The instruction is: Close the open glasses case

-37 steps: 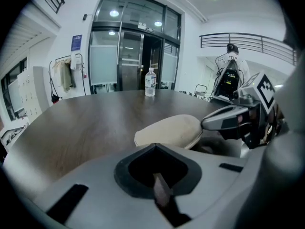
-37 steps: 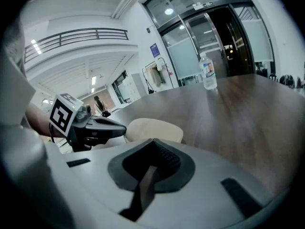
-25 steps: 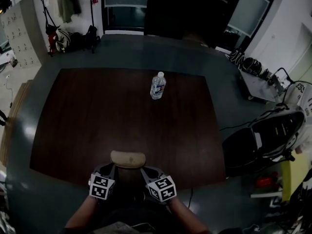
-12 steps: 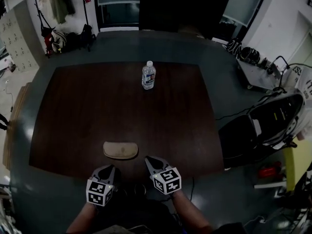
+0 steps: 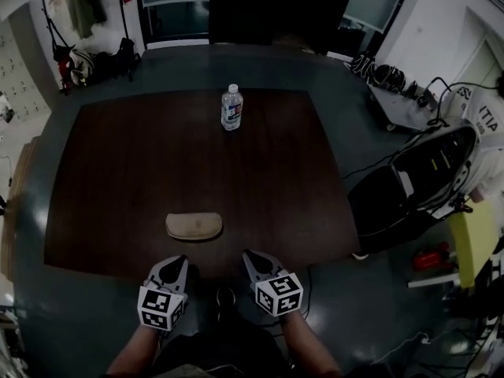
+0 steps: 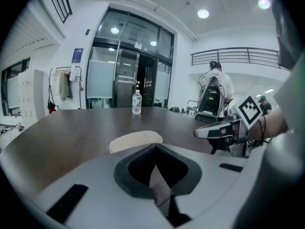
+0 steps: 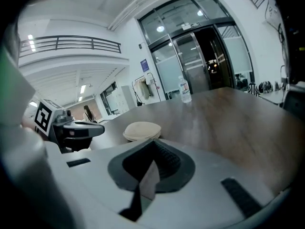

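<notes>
Head view: glasses case lies shut; left gripper and right gripper near it, jaws together, empty. Closing judged complete; no further move needed.

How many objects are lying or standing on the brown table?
2. A tan glasses case lies closed near the near edge of the table. A water bottle stands upright near the far edge. Nothing else seems hidden.
</notes>
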`<state>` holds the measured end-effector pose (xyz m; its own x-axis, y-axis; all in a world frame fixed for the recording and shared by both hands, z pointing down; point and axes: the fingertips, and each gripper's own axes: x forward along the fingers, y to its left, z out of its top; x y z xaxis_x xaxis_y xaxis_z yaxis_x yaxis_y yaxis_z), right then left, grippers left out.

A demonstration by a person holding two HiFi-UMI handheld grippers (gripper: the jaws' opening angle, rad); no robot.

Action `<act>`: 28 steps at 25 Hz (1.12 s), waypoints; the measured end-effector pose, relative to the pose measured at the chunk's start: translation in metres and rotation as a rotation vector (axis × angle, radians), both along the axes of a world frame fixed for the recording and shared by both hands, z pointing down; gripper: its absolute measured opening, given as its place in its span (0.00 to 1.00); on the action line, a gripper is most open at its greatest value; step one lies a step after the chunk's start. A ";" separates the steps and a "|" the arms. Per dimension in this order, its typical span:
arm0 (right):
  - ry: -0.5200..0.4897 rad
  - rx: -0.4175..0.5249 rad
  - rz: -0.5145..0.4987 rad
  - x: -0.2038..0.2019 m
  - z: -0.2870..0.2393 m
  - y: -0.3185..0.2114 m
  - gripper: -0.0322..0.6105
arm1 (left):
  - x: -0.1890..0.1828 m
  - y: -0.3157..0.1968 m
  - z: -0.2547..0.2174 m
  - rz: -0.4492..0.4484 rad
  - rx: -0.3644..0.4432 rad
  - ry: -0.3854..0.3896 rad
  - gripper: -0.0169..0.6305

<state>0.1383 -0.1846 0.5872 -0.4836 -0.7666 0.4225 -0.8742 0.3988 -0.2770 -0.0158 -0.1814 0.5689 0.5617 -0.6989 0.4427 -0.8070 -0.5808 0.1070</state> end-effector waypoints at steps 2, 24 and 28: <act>0.003 0.015 0.007 -0.011 -0.005 0.012 0.03 | -0.014 0.015 -0.006 -0.006 0.011 0.018 0.04; 0.025 0.162 0.087 -0.111 -0.045 0.227 0.03 | -0.129 0.218 -0.013 -0.005 0.049 0.121 0.04; 0.094 0.218 0.116 -0.114 -0.057 0.251 0.03 | -0.136 0.234 -0.022 0.000 0.065 0.136 0.04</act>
<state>0.0242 0.0666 0.5304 -0.3535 -0.8924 0.2805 -0.9354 0.3356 -0.1110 -0.1523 0.0530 0.5472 0.6132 -0.7238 0.3164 -0.7878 -0.5900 0.1770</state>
